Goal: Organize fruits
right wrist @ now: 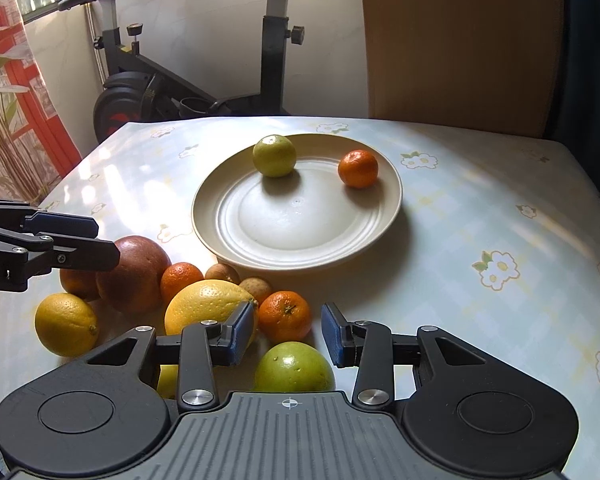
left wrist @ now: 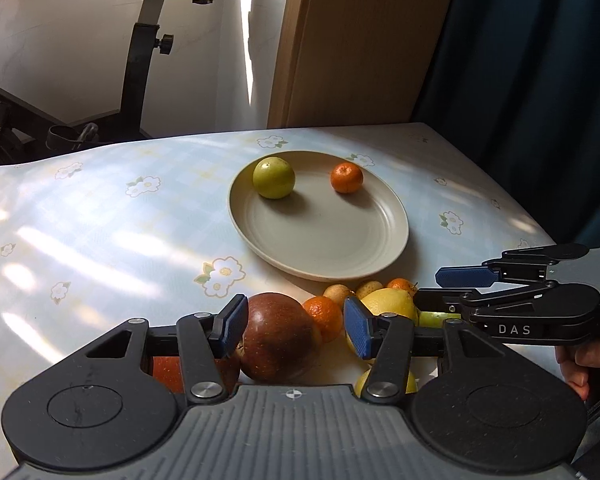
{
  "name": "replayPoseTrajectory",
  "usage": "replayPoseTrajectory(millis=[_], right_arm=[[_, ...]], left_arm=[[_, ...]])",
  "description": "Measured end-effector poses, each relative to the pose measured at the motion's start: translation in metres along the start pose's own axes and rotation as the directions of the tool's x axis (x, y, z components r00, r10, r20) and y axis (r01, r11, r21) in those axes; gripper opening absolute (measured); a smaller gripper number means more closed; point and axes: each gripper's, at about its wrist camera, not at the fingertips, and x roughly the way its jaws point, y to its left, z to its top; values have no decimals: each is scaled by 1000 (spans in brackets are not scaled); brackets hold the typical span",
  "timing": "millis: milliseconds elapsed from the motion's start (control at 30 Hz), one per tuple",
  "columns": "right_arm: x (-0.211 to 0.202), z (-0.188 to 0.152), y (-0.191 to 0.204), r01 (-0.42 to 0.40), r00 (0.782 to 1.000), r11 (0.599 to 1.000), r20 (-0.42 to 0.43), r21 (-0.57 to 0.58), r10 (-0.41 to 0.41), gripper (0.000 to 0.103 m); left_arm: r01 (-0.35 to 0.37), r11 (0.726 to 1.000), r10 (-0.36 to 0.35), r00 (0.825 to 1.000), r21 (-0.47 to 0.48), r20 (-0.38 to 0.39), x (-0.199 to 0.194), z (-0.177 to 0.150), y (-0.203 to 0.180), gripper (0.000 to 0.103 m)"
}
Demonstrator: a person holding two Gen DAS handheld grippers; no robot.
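Observation:
A beige plate [left wrist: 340,256] [right wrist: 300,240] holds a green apple [left wrist: 274,178] [right wrist: 274,156] and a small orange [left wrist: 347,177] [right wrist: 358,168]. A pile of fruit lies in front of it. My left gripper [left wrist: 296,326] is open over a dark red apple [left wrist: 280,340] [right wrist: 134,274], its pads either side, not closed on it. My right gripper [right wrist: 288,334] is open above a green apple [right wrist: 294,366], with a small orange [right wrist: 285,316] just beyond and a large yellow citrus [right wrist: 208,306] by its left finger. The right gripper also shows in the left wrist view [left wrist: 452,286].
The pile also holds a lemon [right wrist: 66,324], another orange [right wrist: 180,276] and small brown fruits [right wrist: 256,286]. The table has a pale floral cloth [right wrist: 480,220]. An exercise bike [right wrist: 172,80] and a wooden panel [right wrist: 460,40] stand behind the table.

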Motion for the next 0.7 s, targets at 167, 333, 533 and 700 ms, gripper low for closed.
replayPoseTrajectory(millis=[167,333,533,700], right_arm=[[0,-9,10,20,1000,998,-4,-59,-20,35],[-3,-12,13,18,1000,997,9,-79,-18,35],[-3,-12,11,10,1000,996,11,-84,-9,35],[-2,-12,13,22,1000,988,11,-156,-20,35]], left_arm=[[29,1000,-29,999,-6,-27,8,-2,-7,50],[105,994,-108,991,-41,-76,18,-3,-12,28],[121,992,-123,988,-27,-95,25,-5,-24,28],[128,989,-135,984,-72,-114,34,-8,-21,28]])
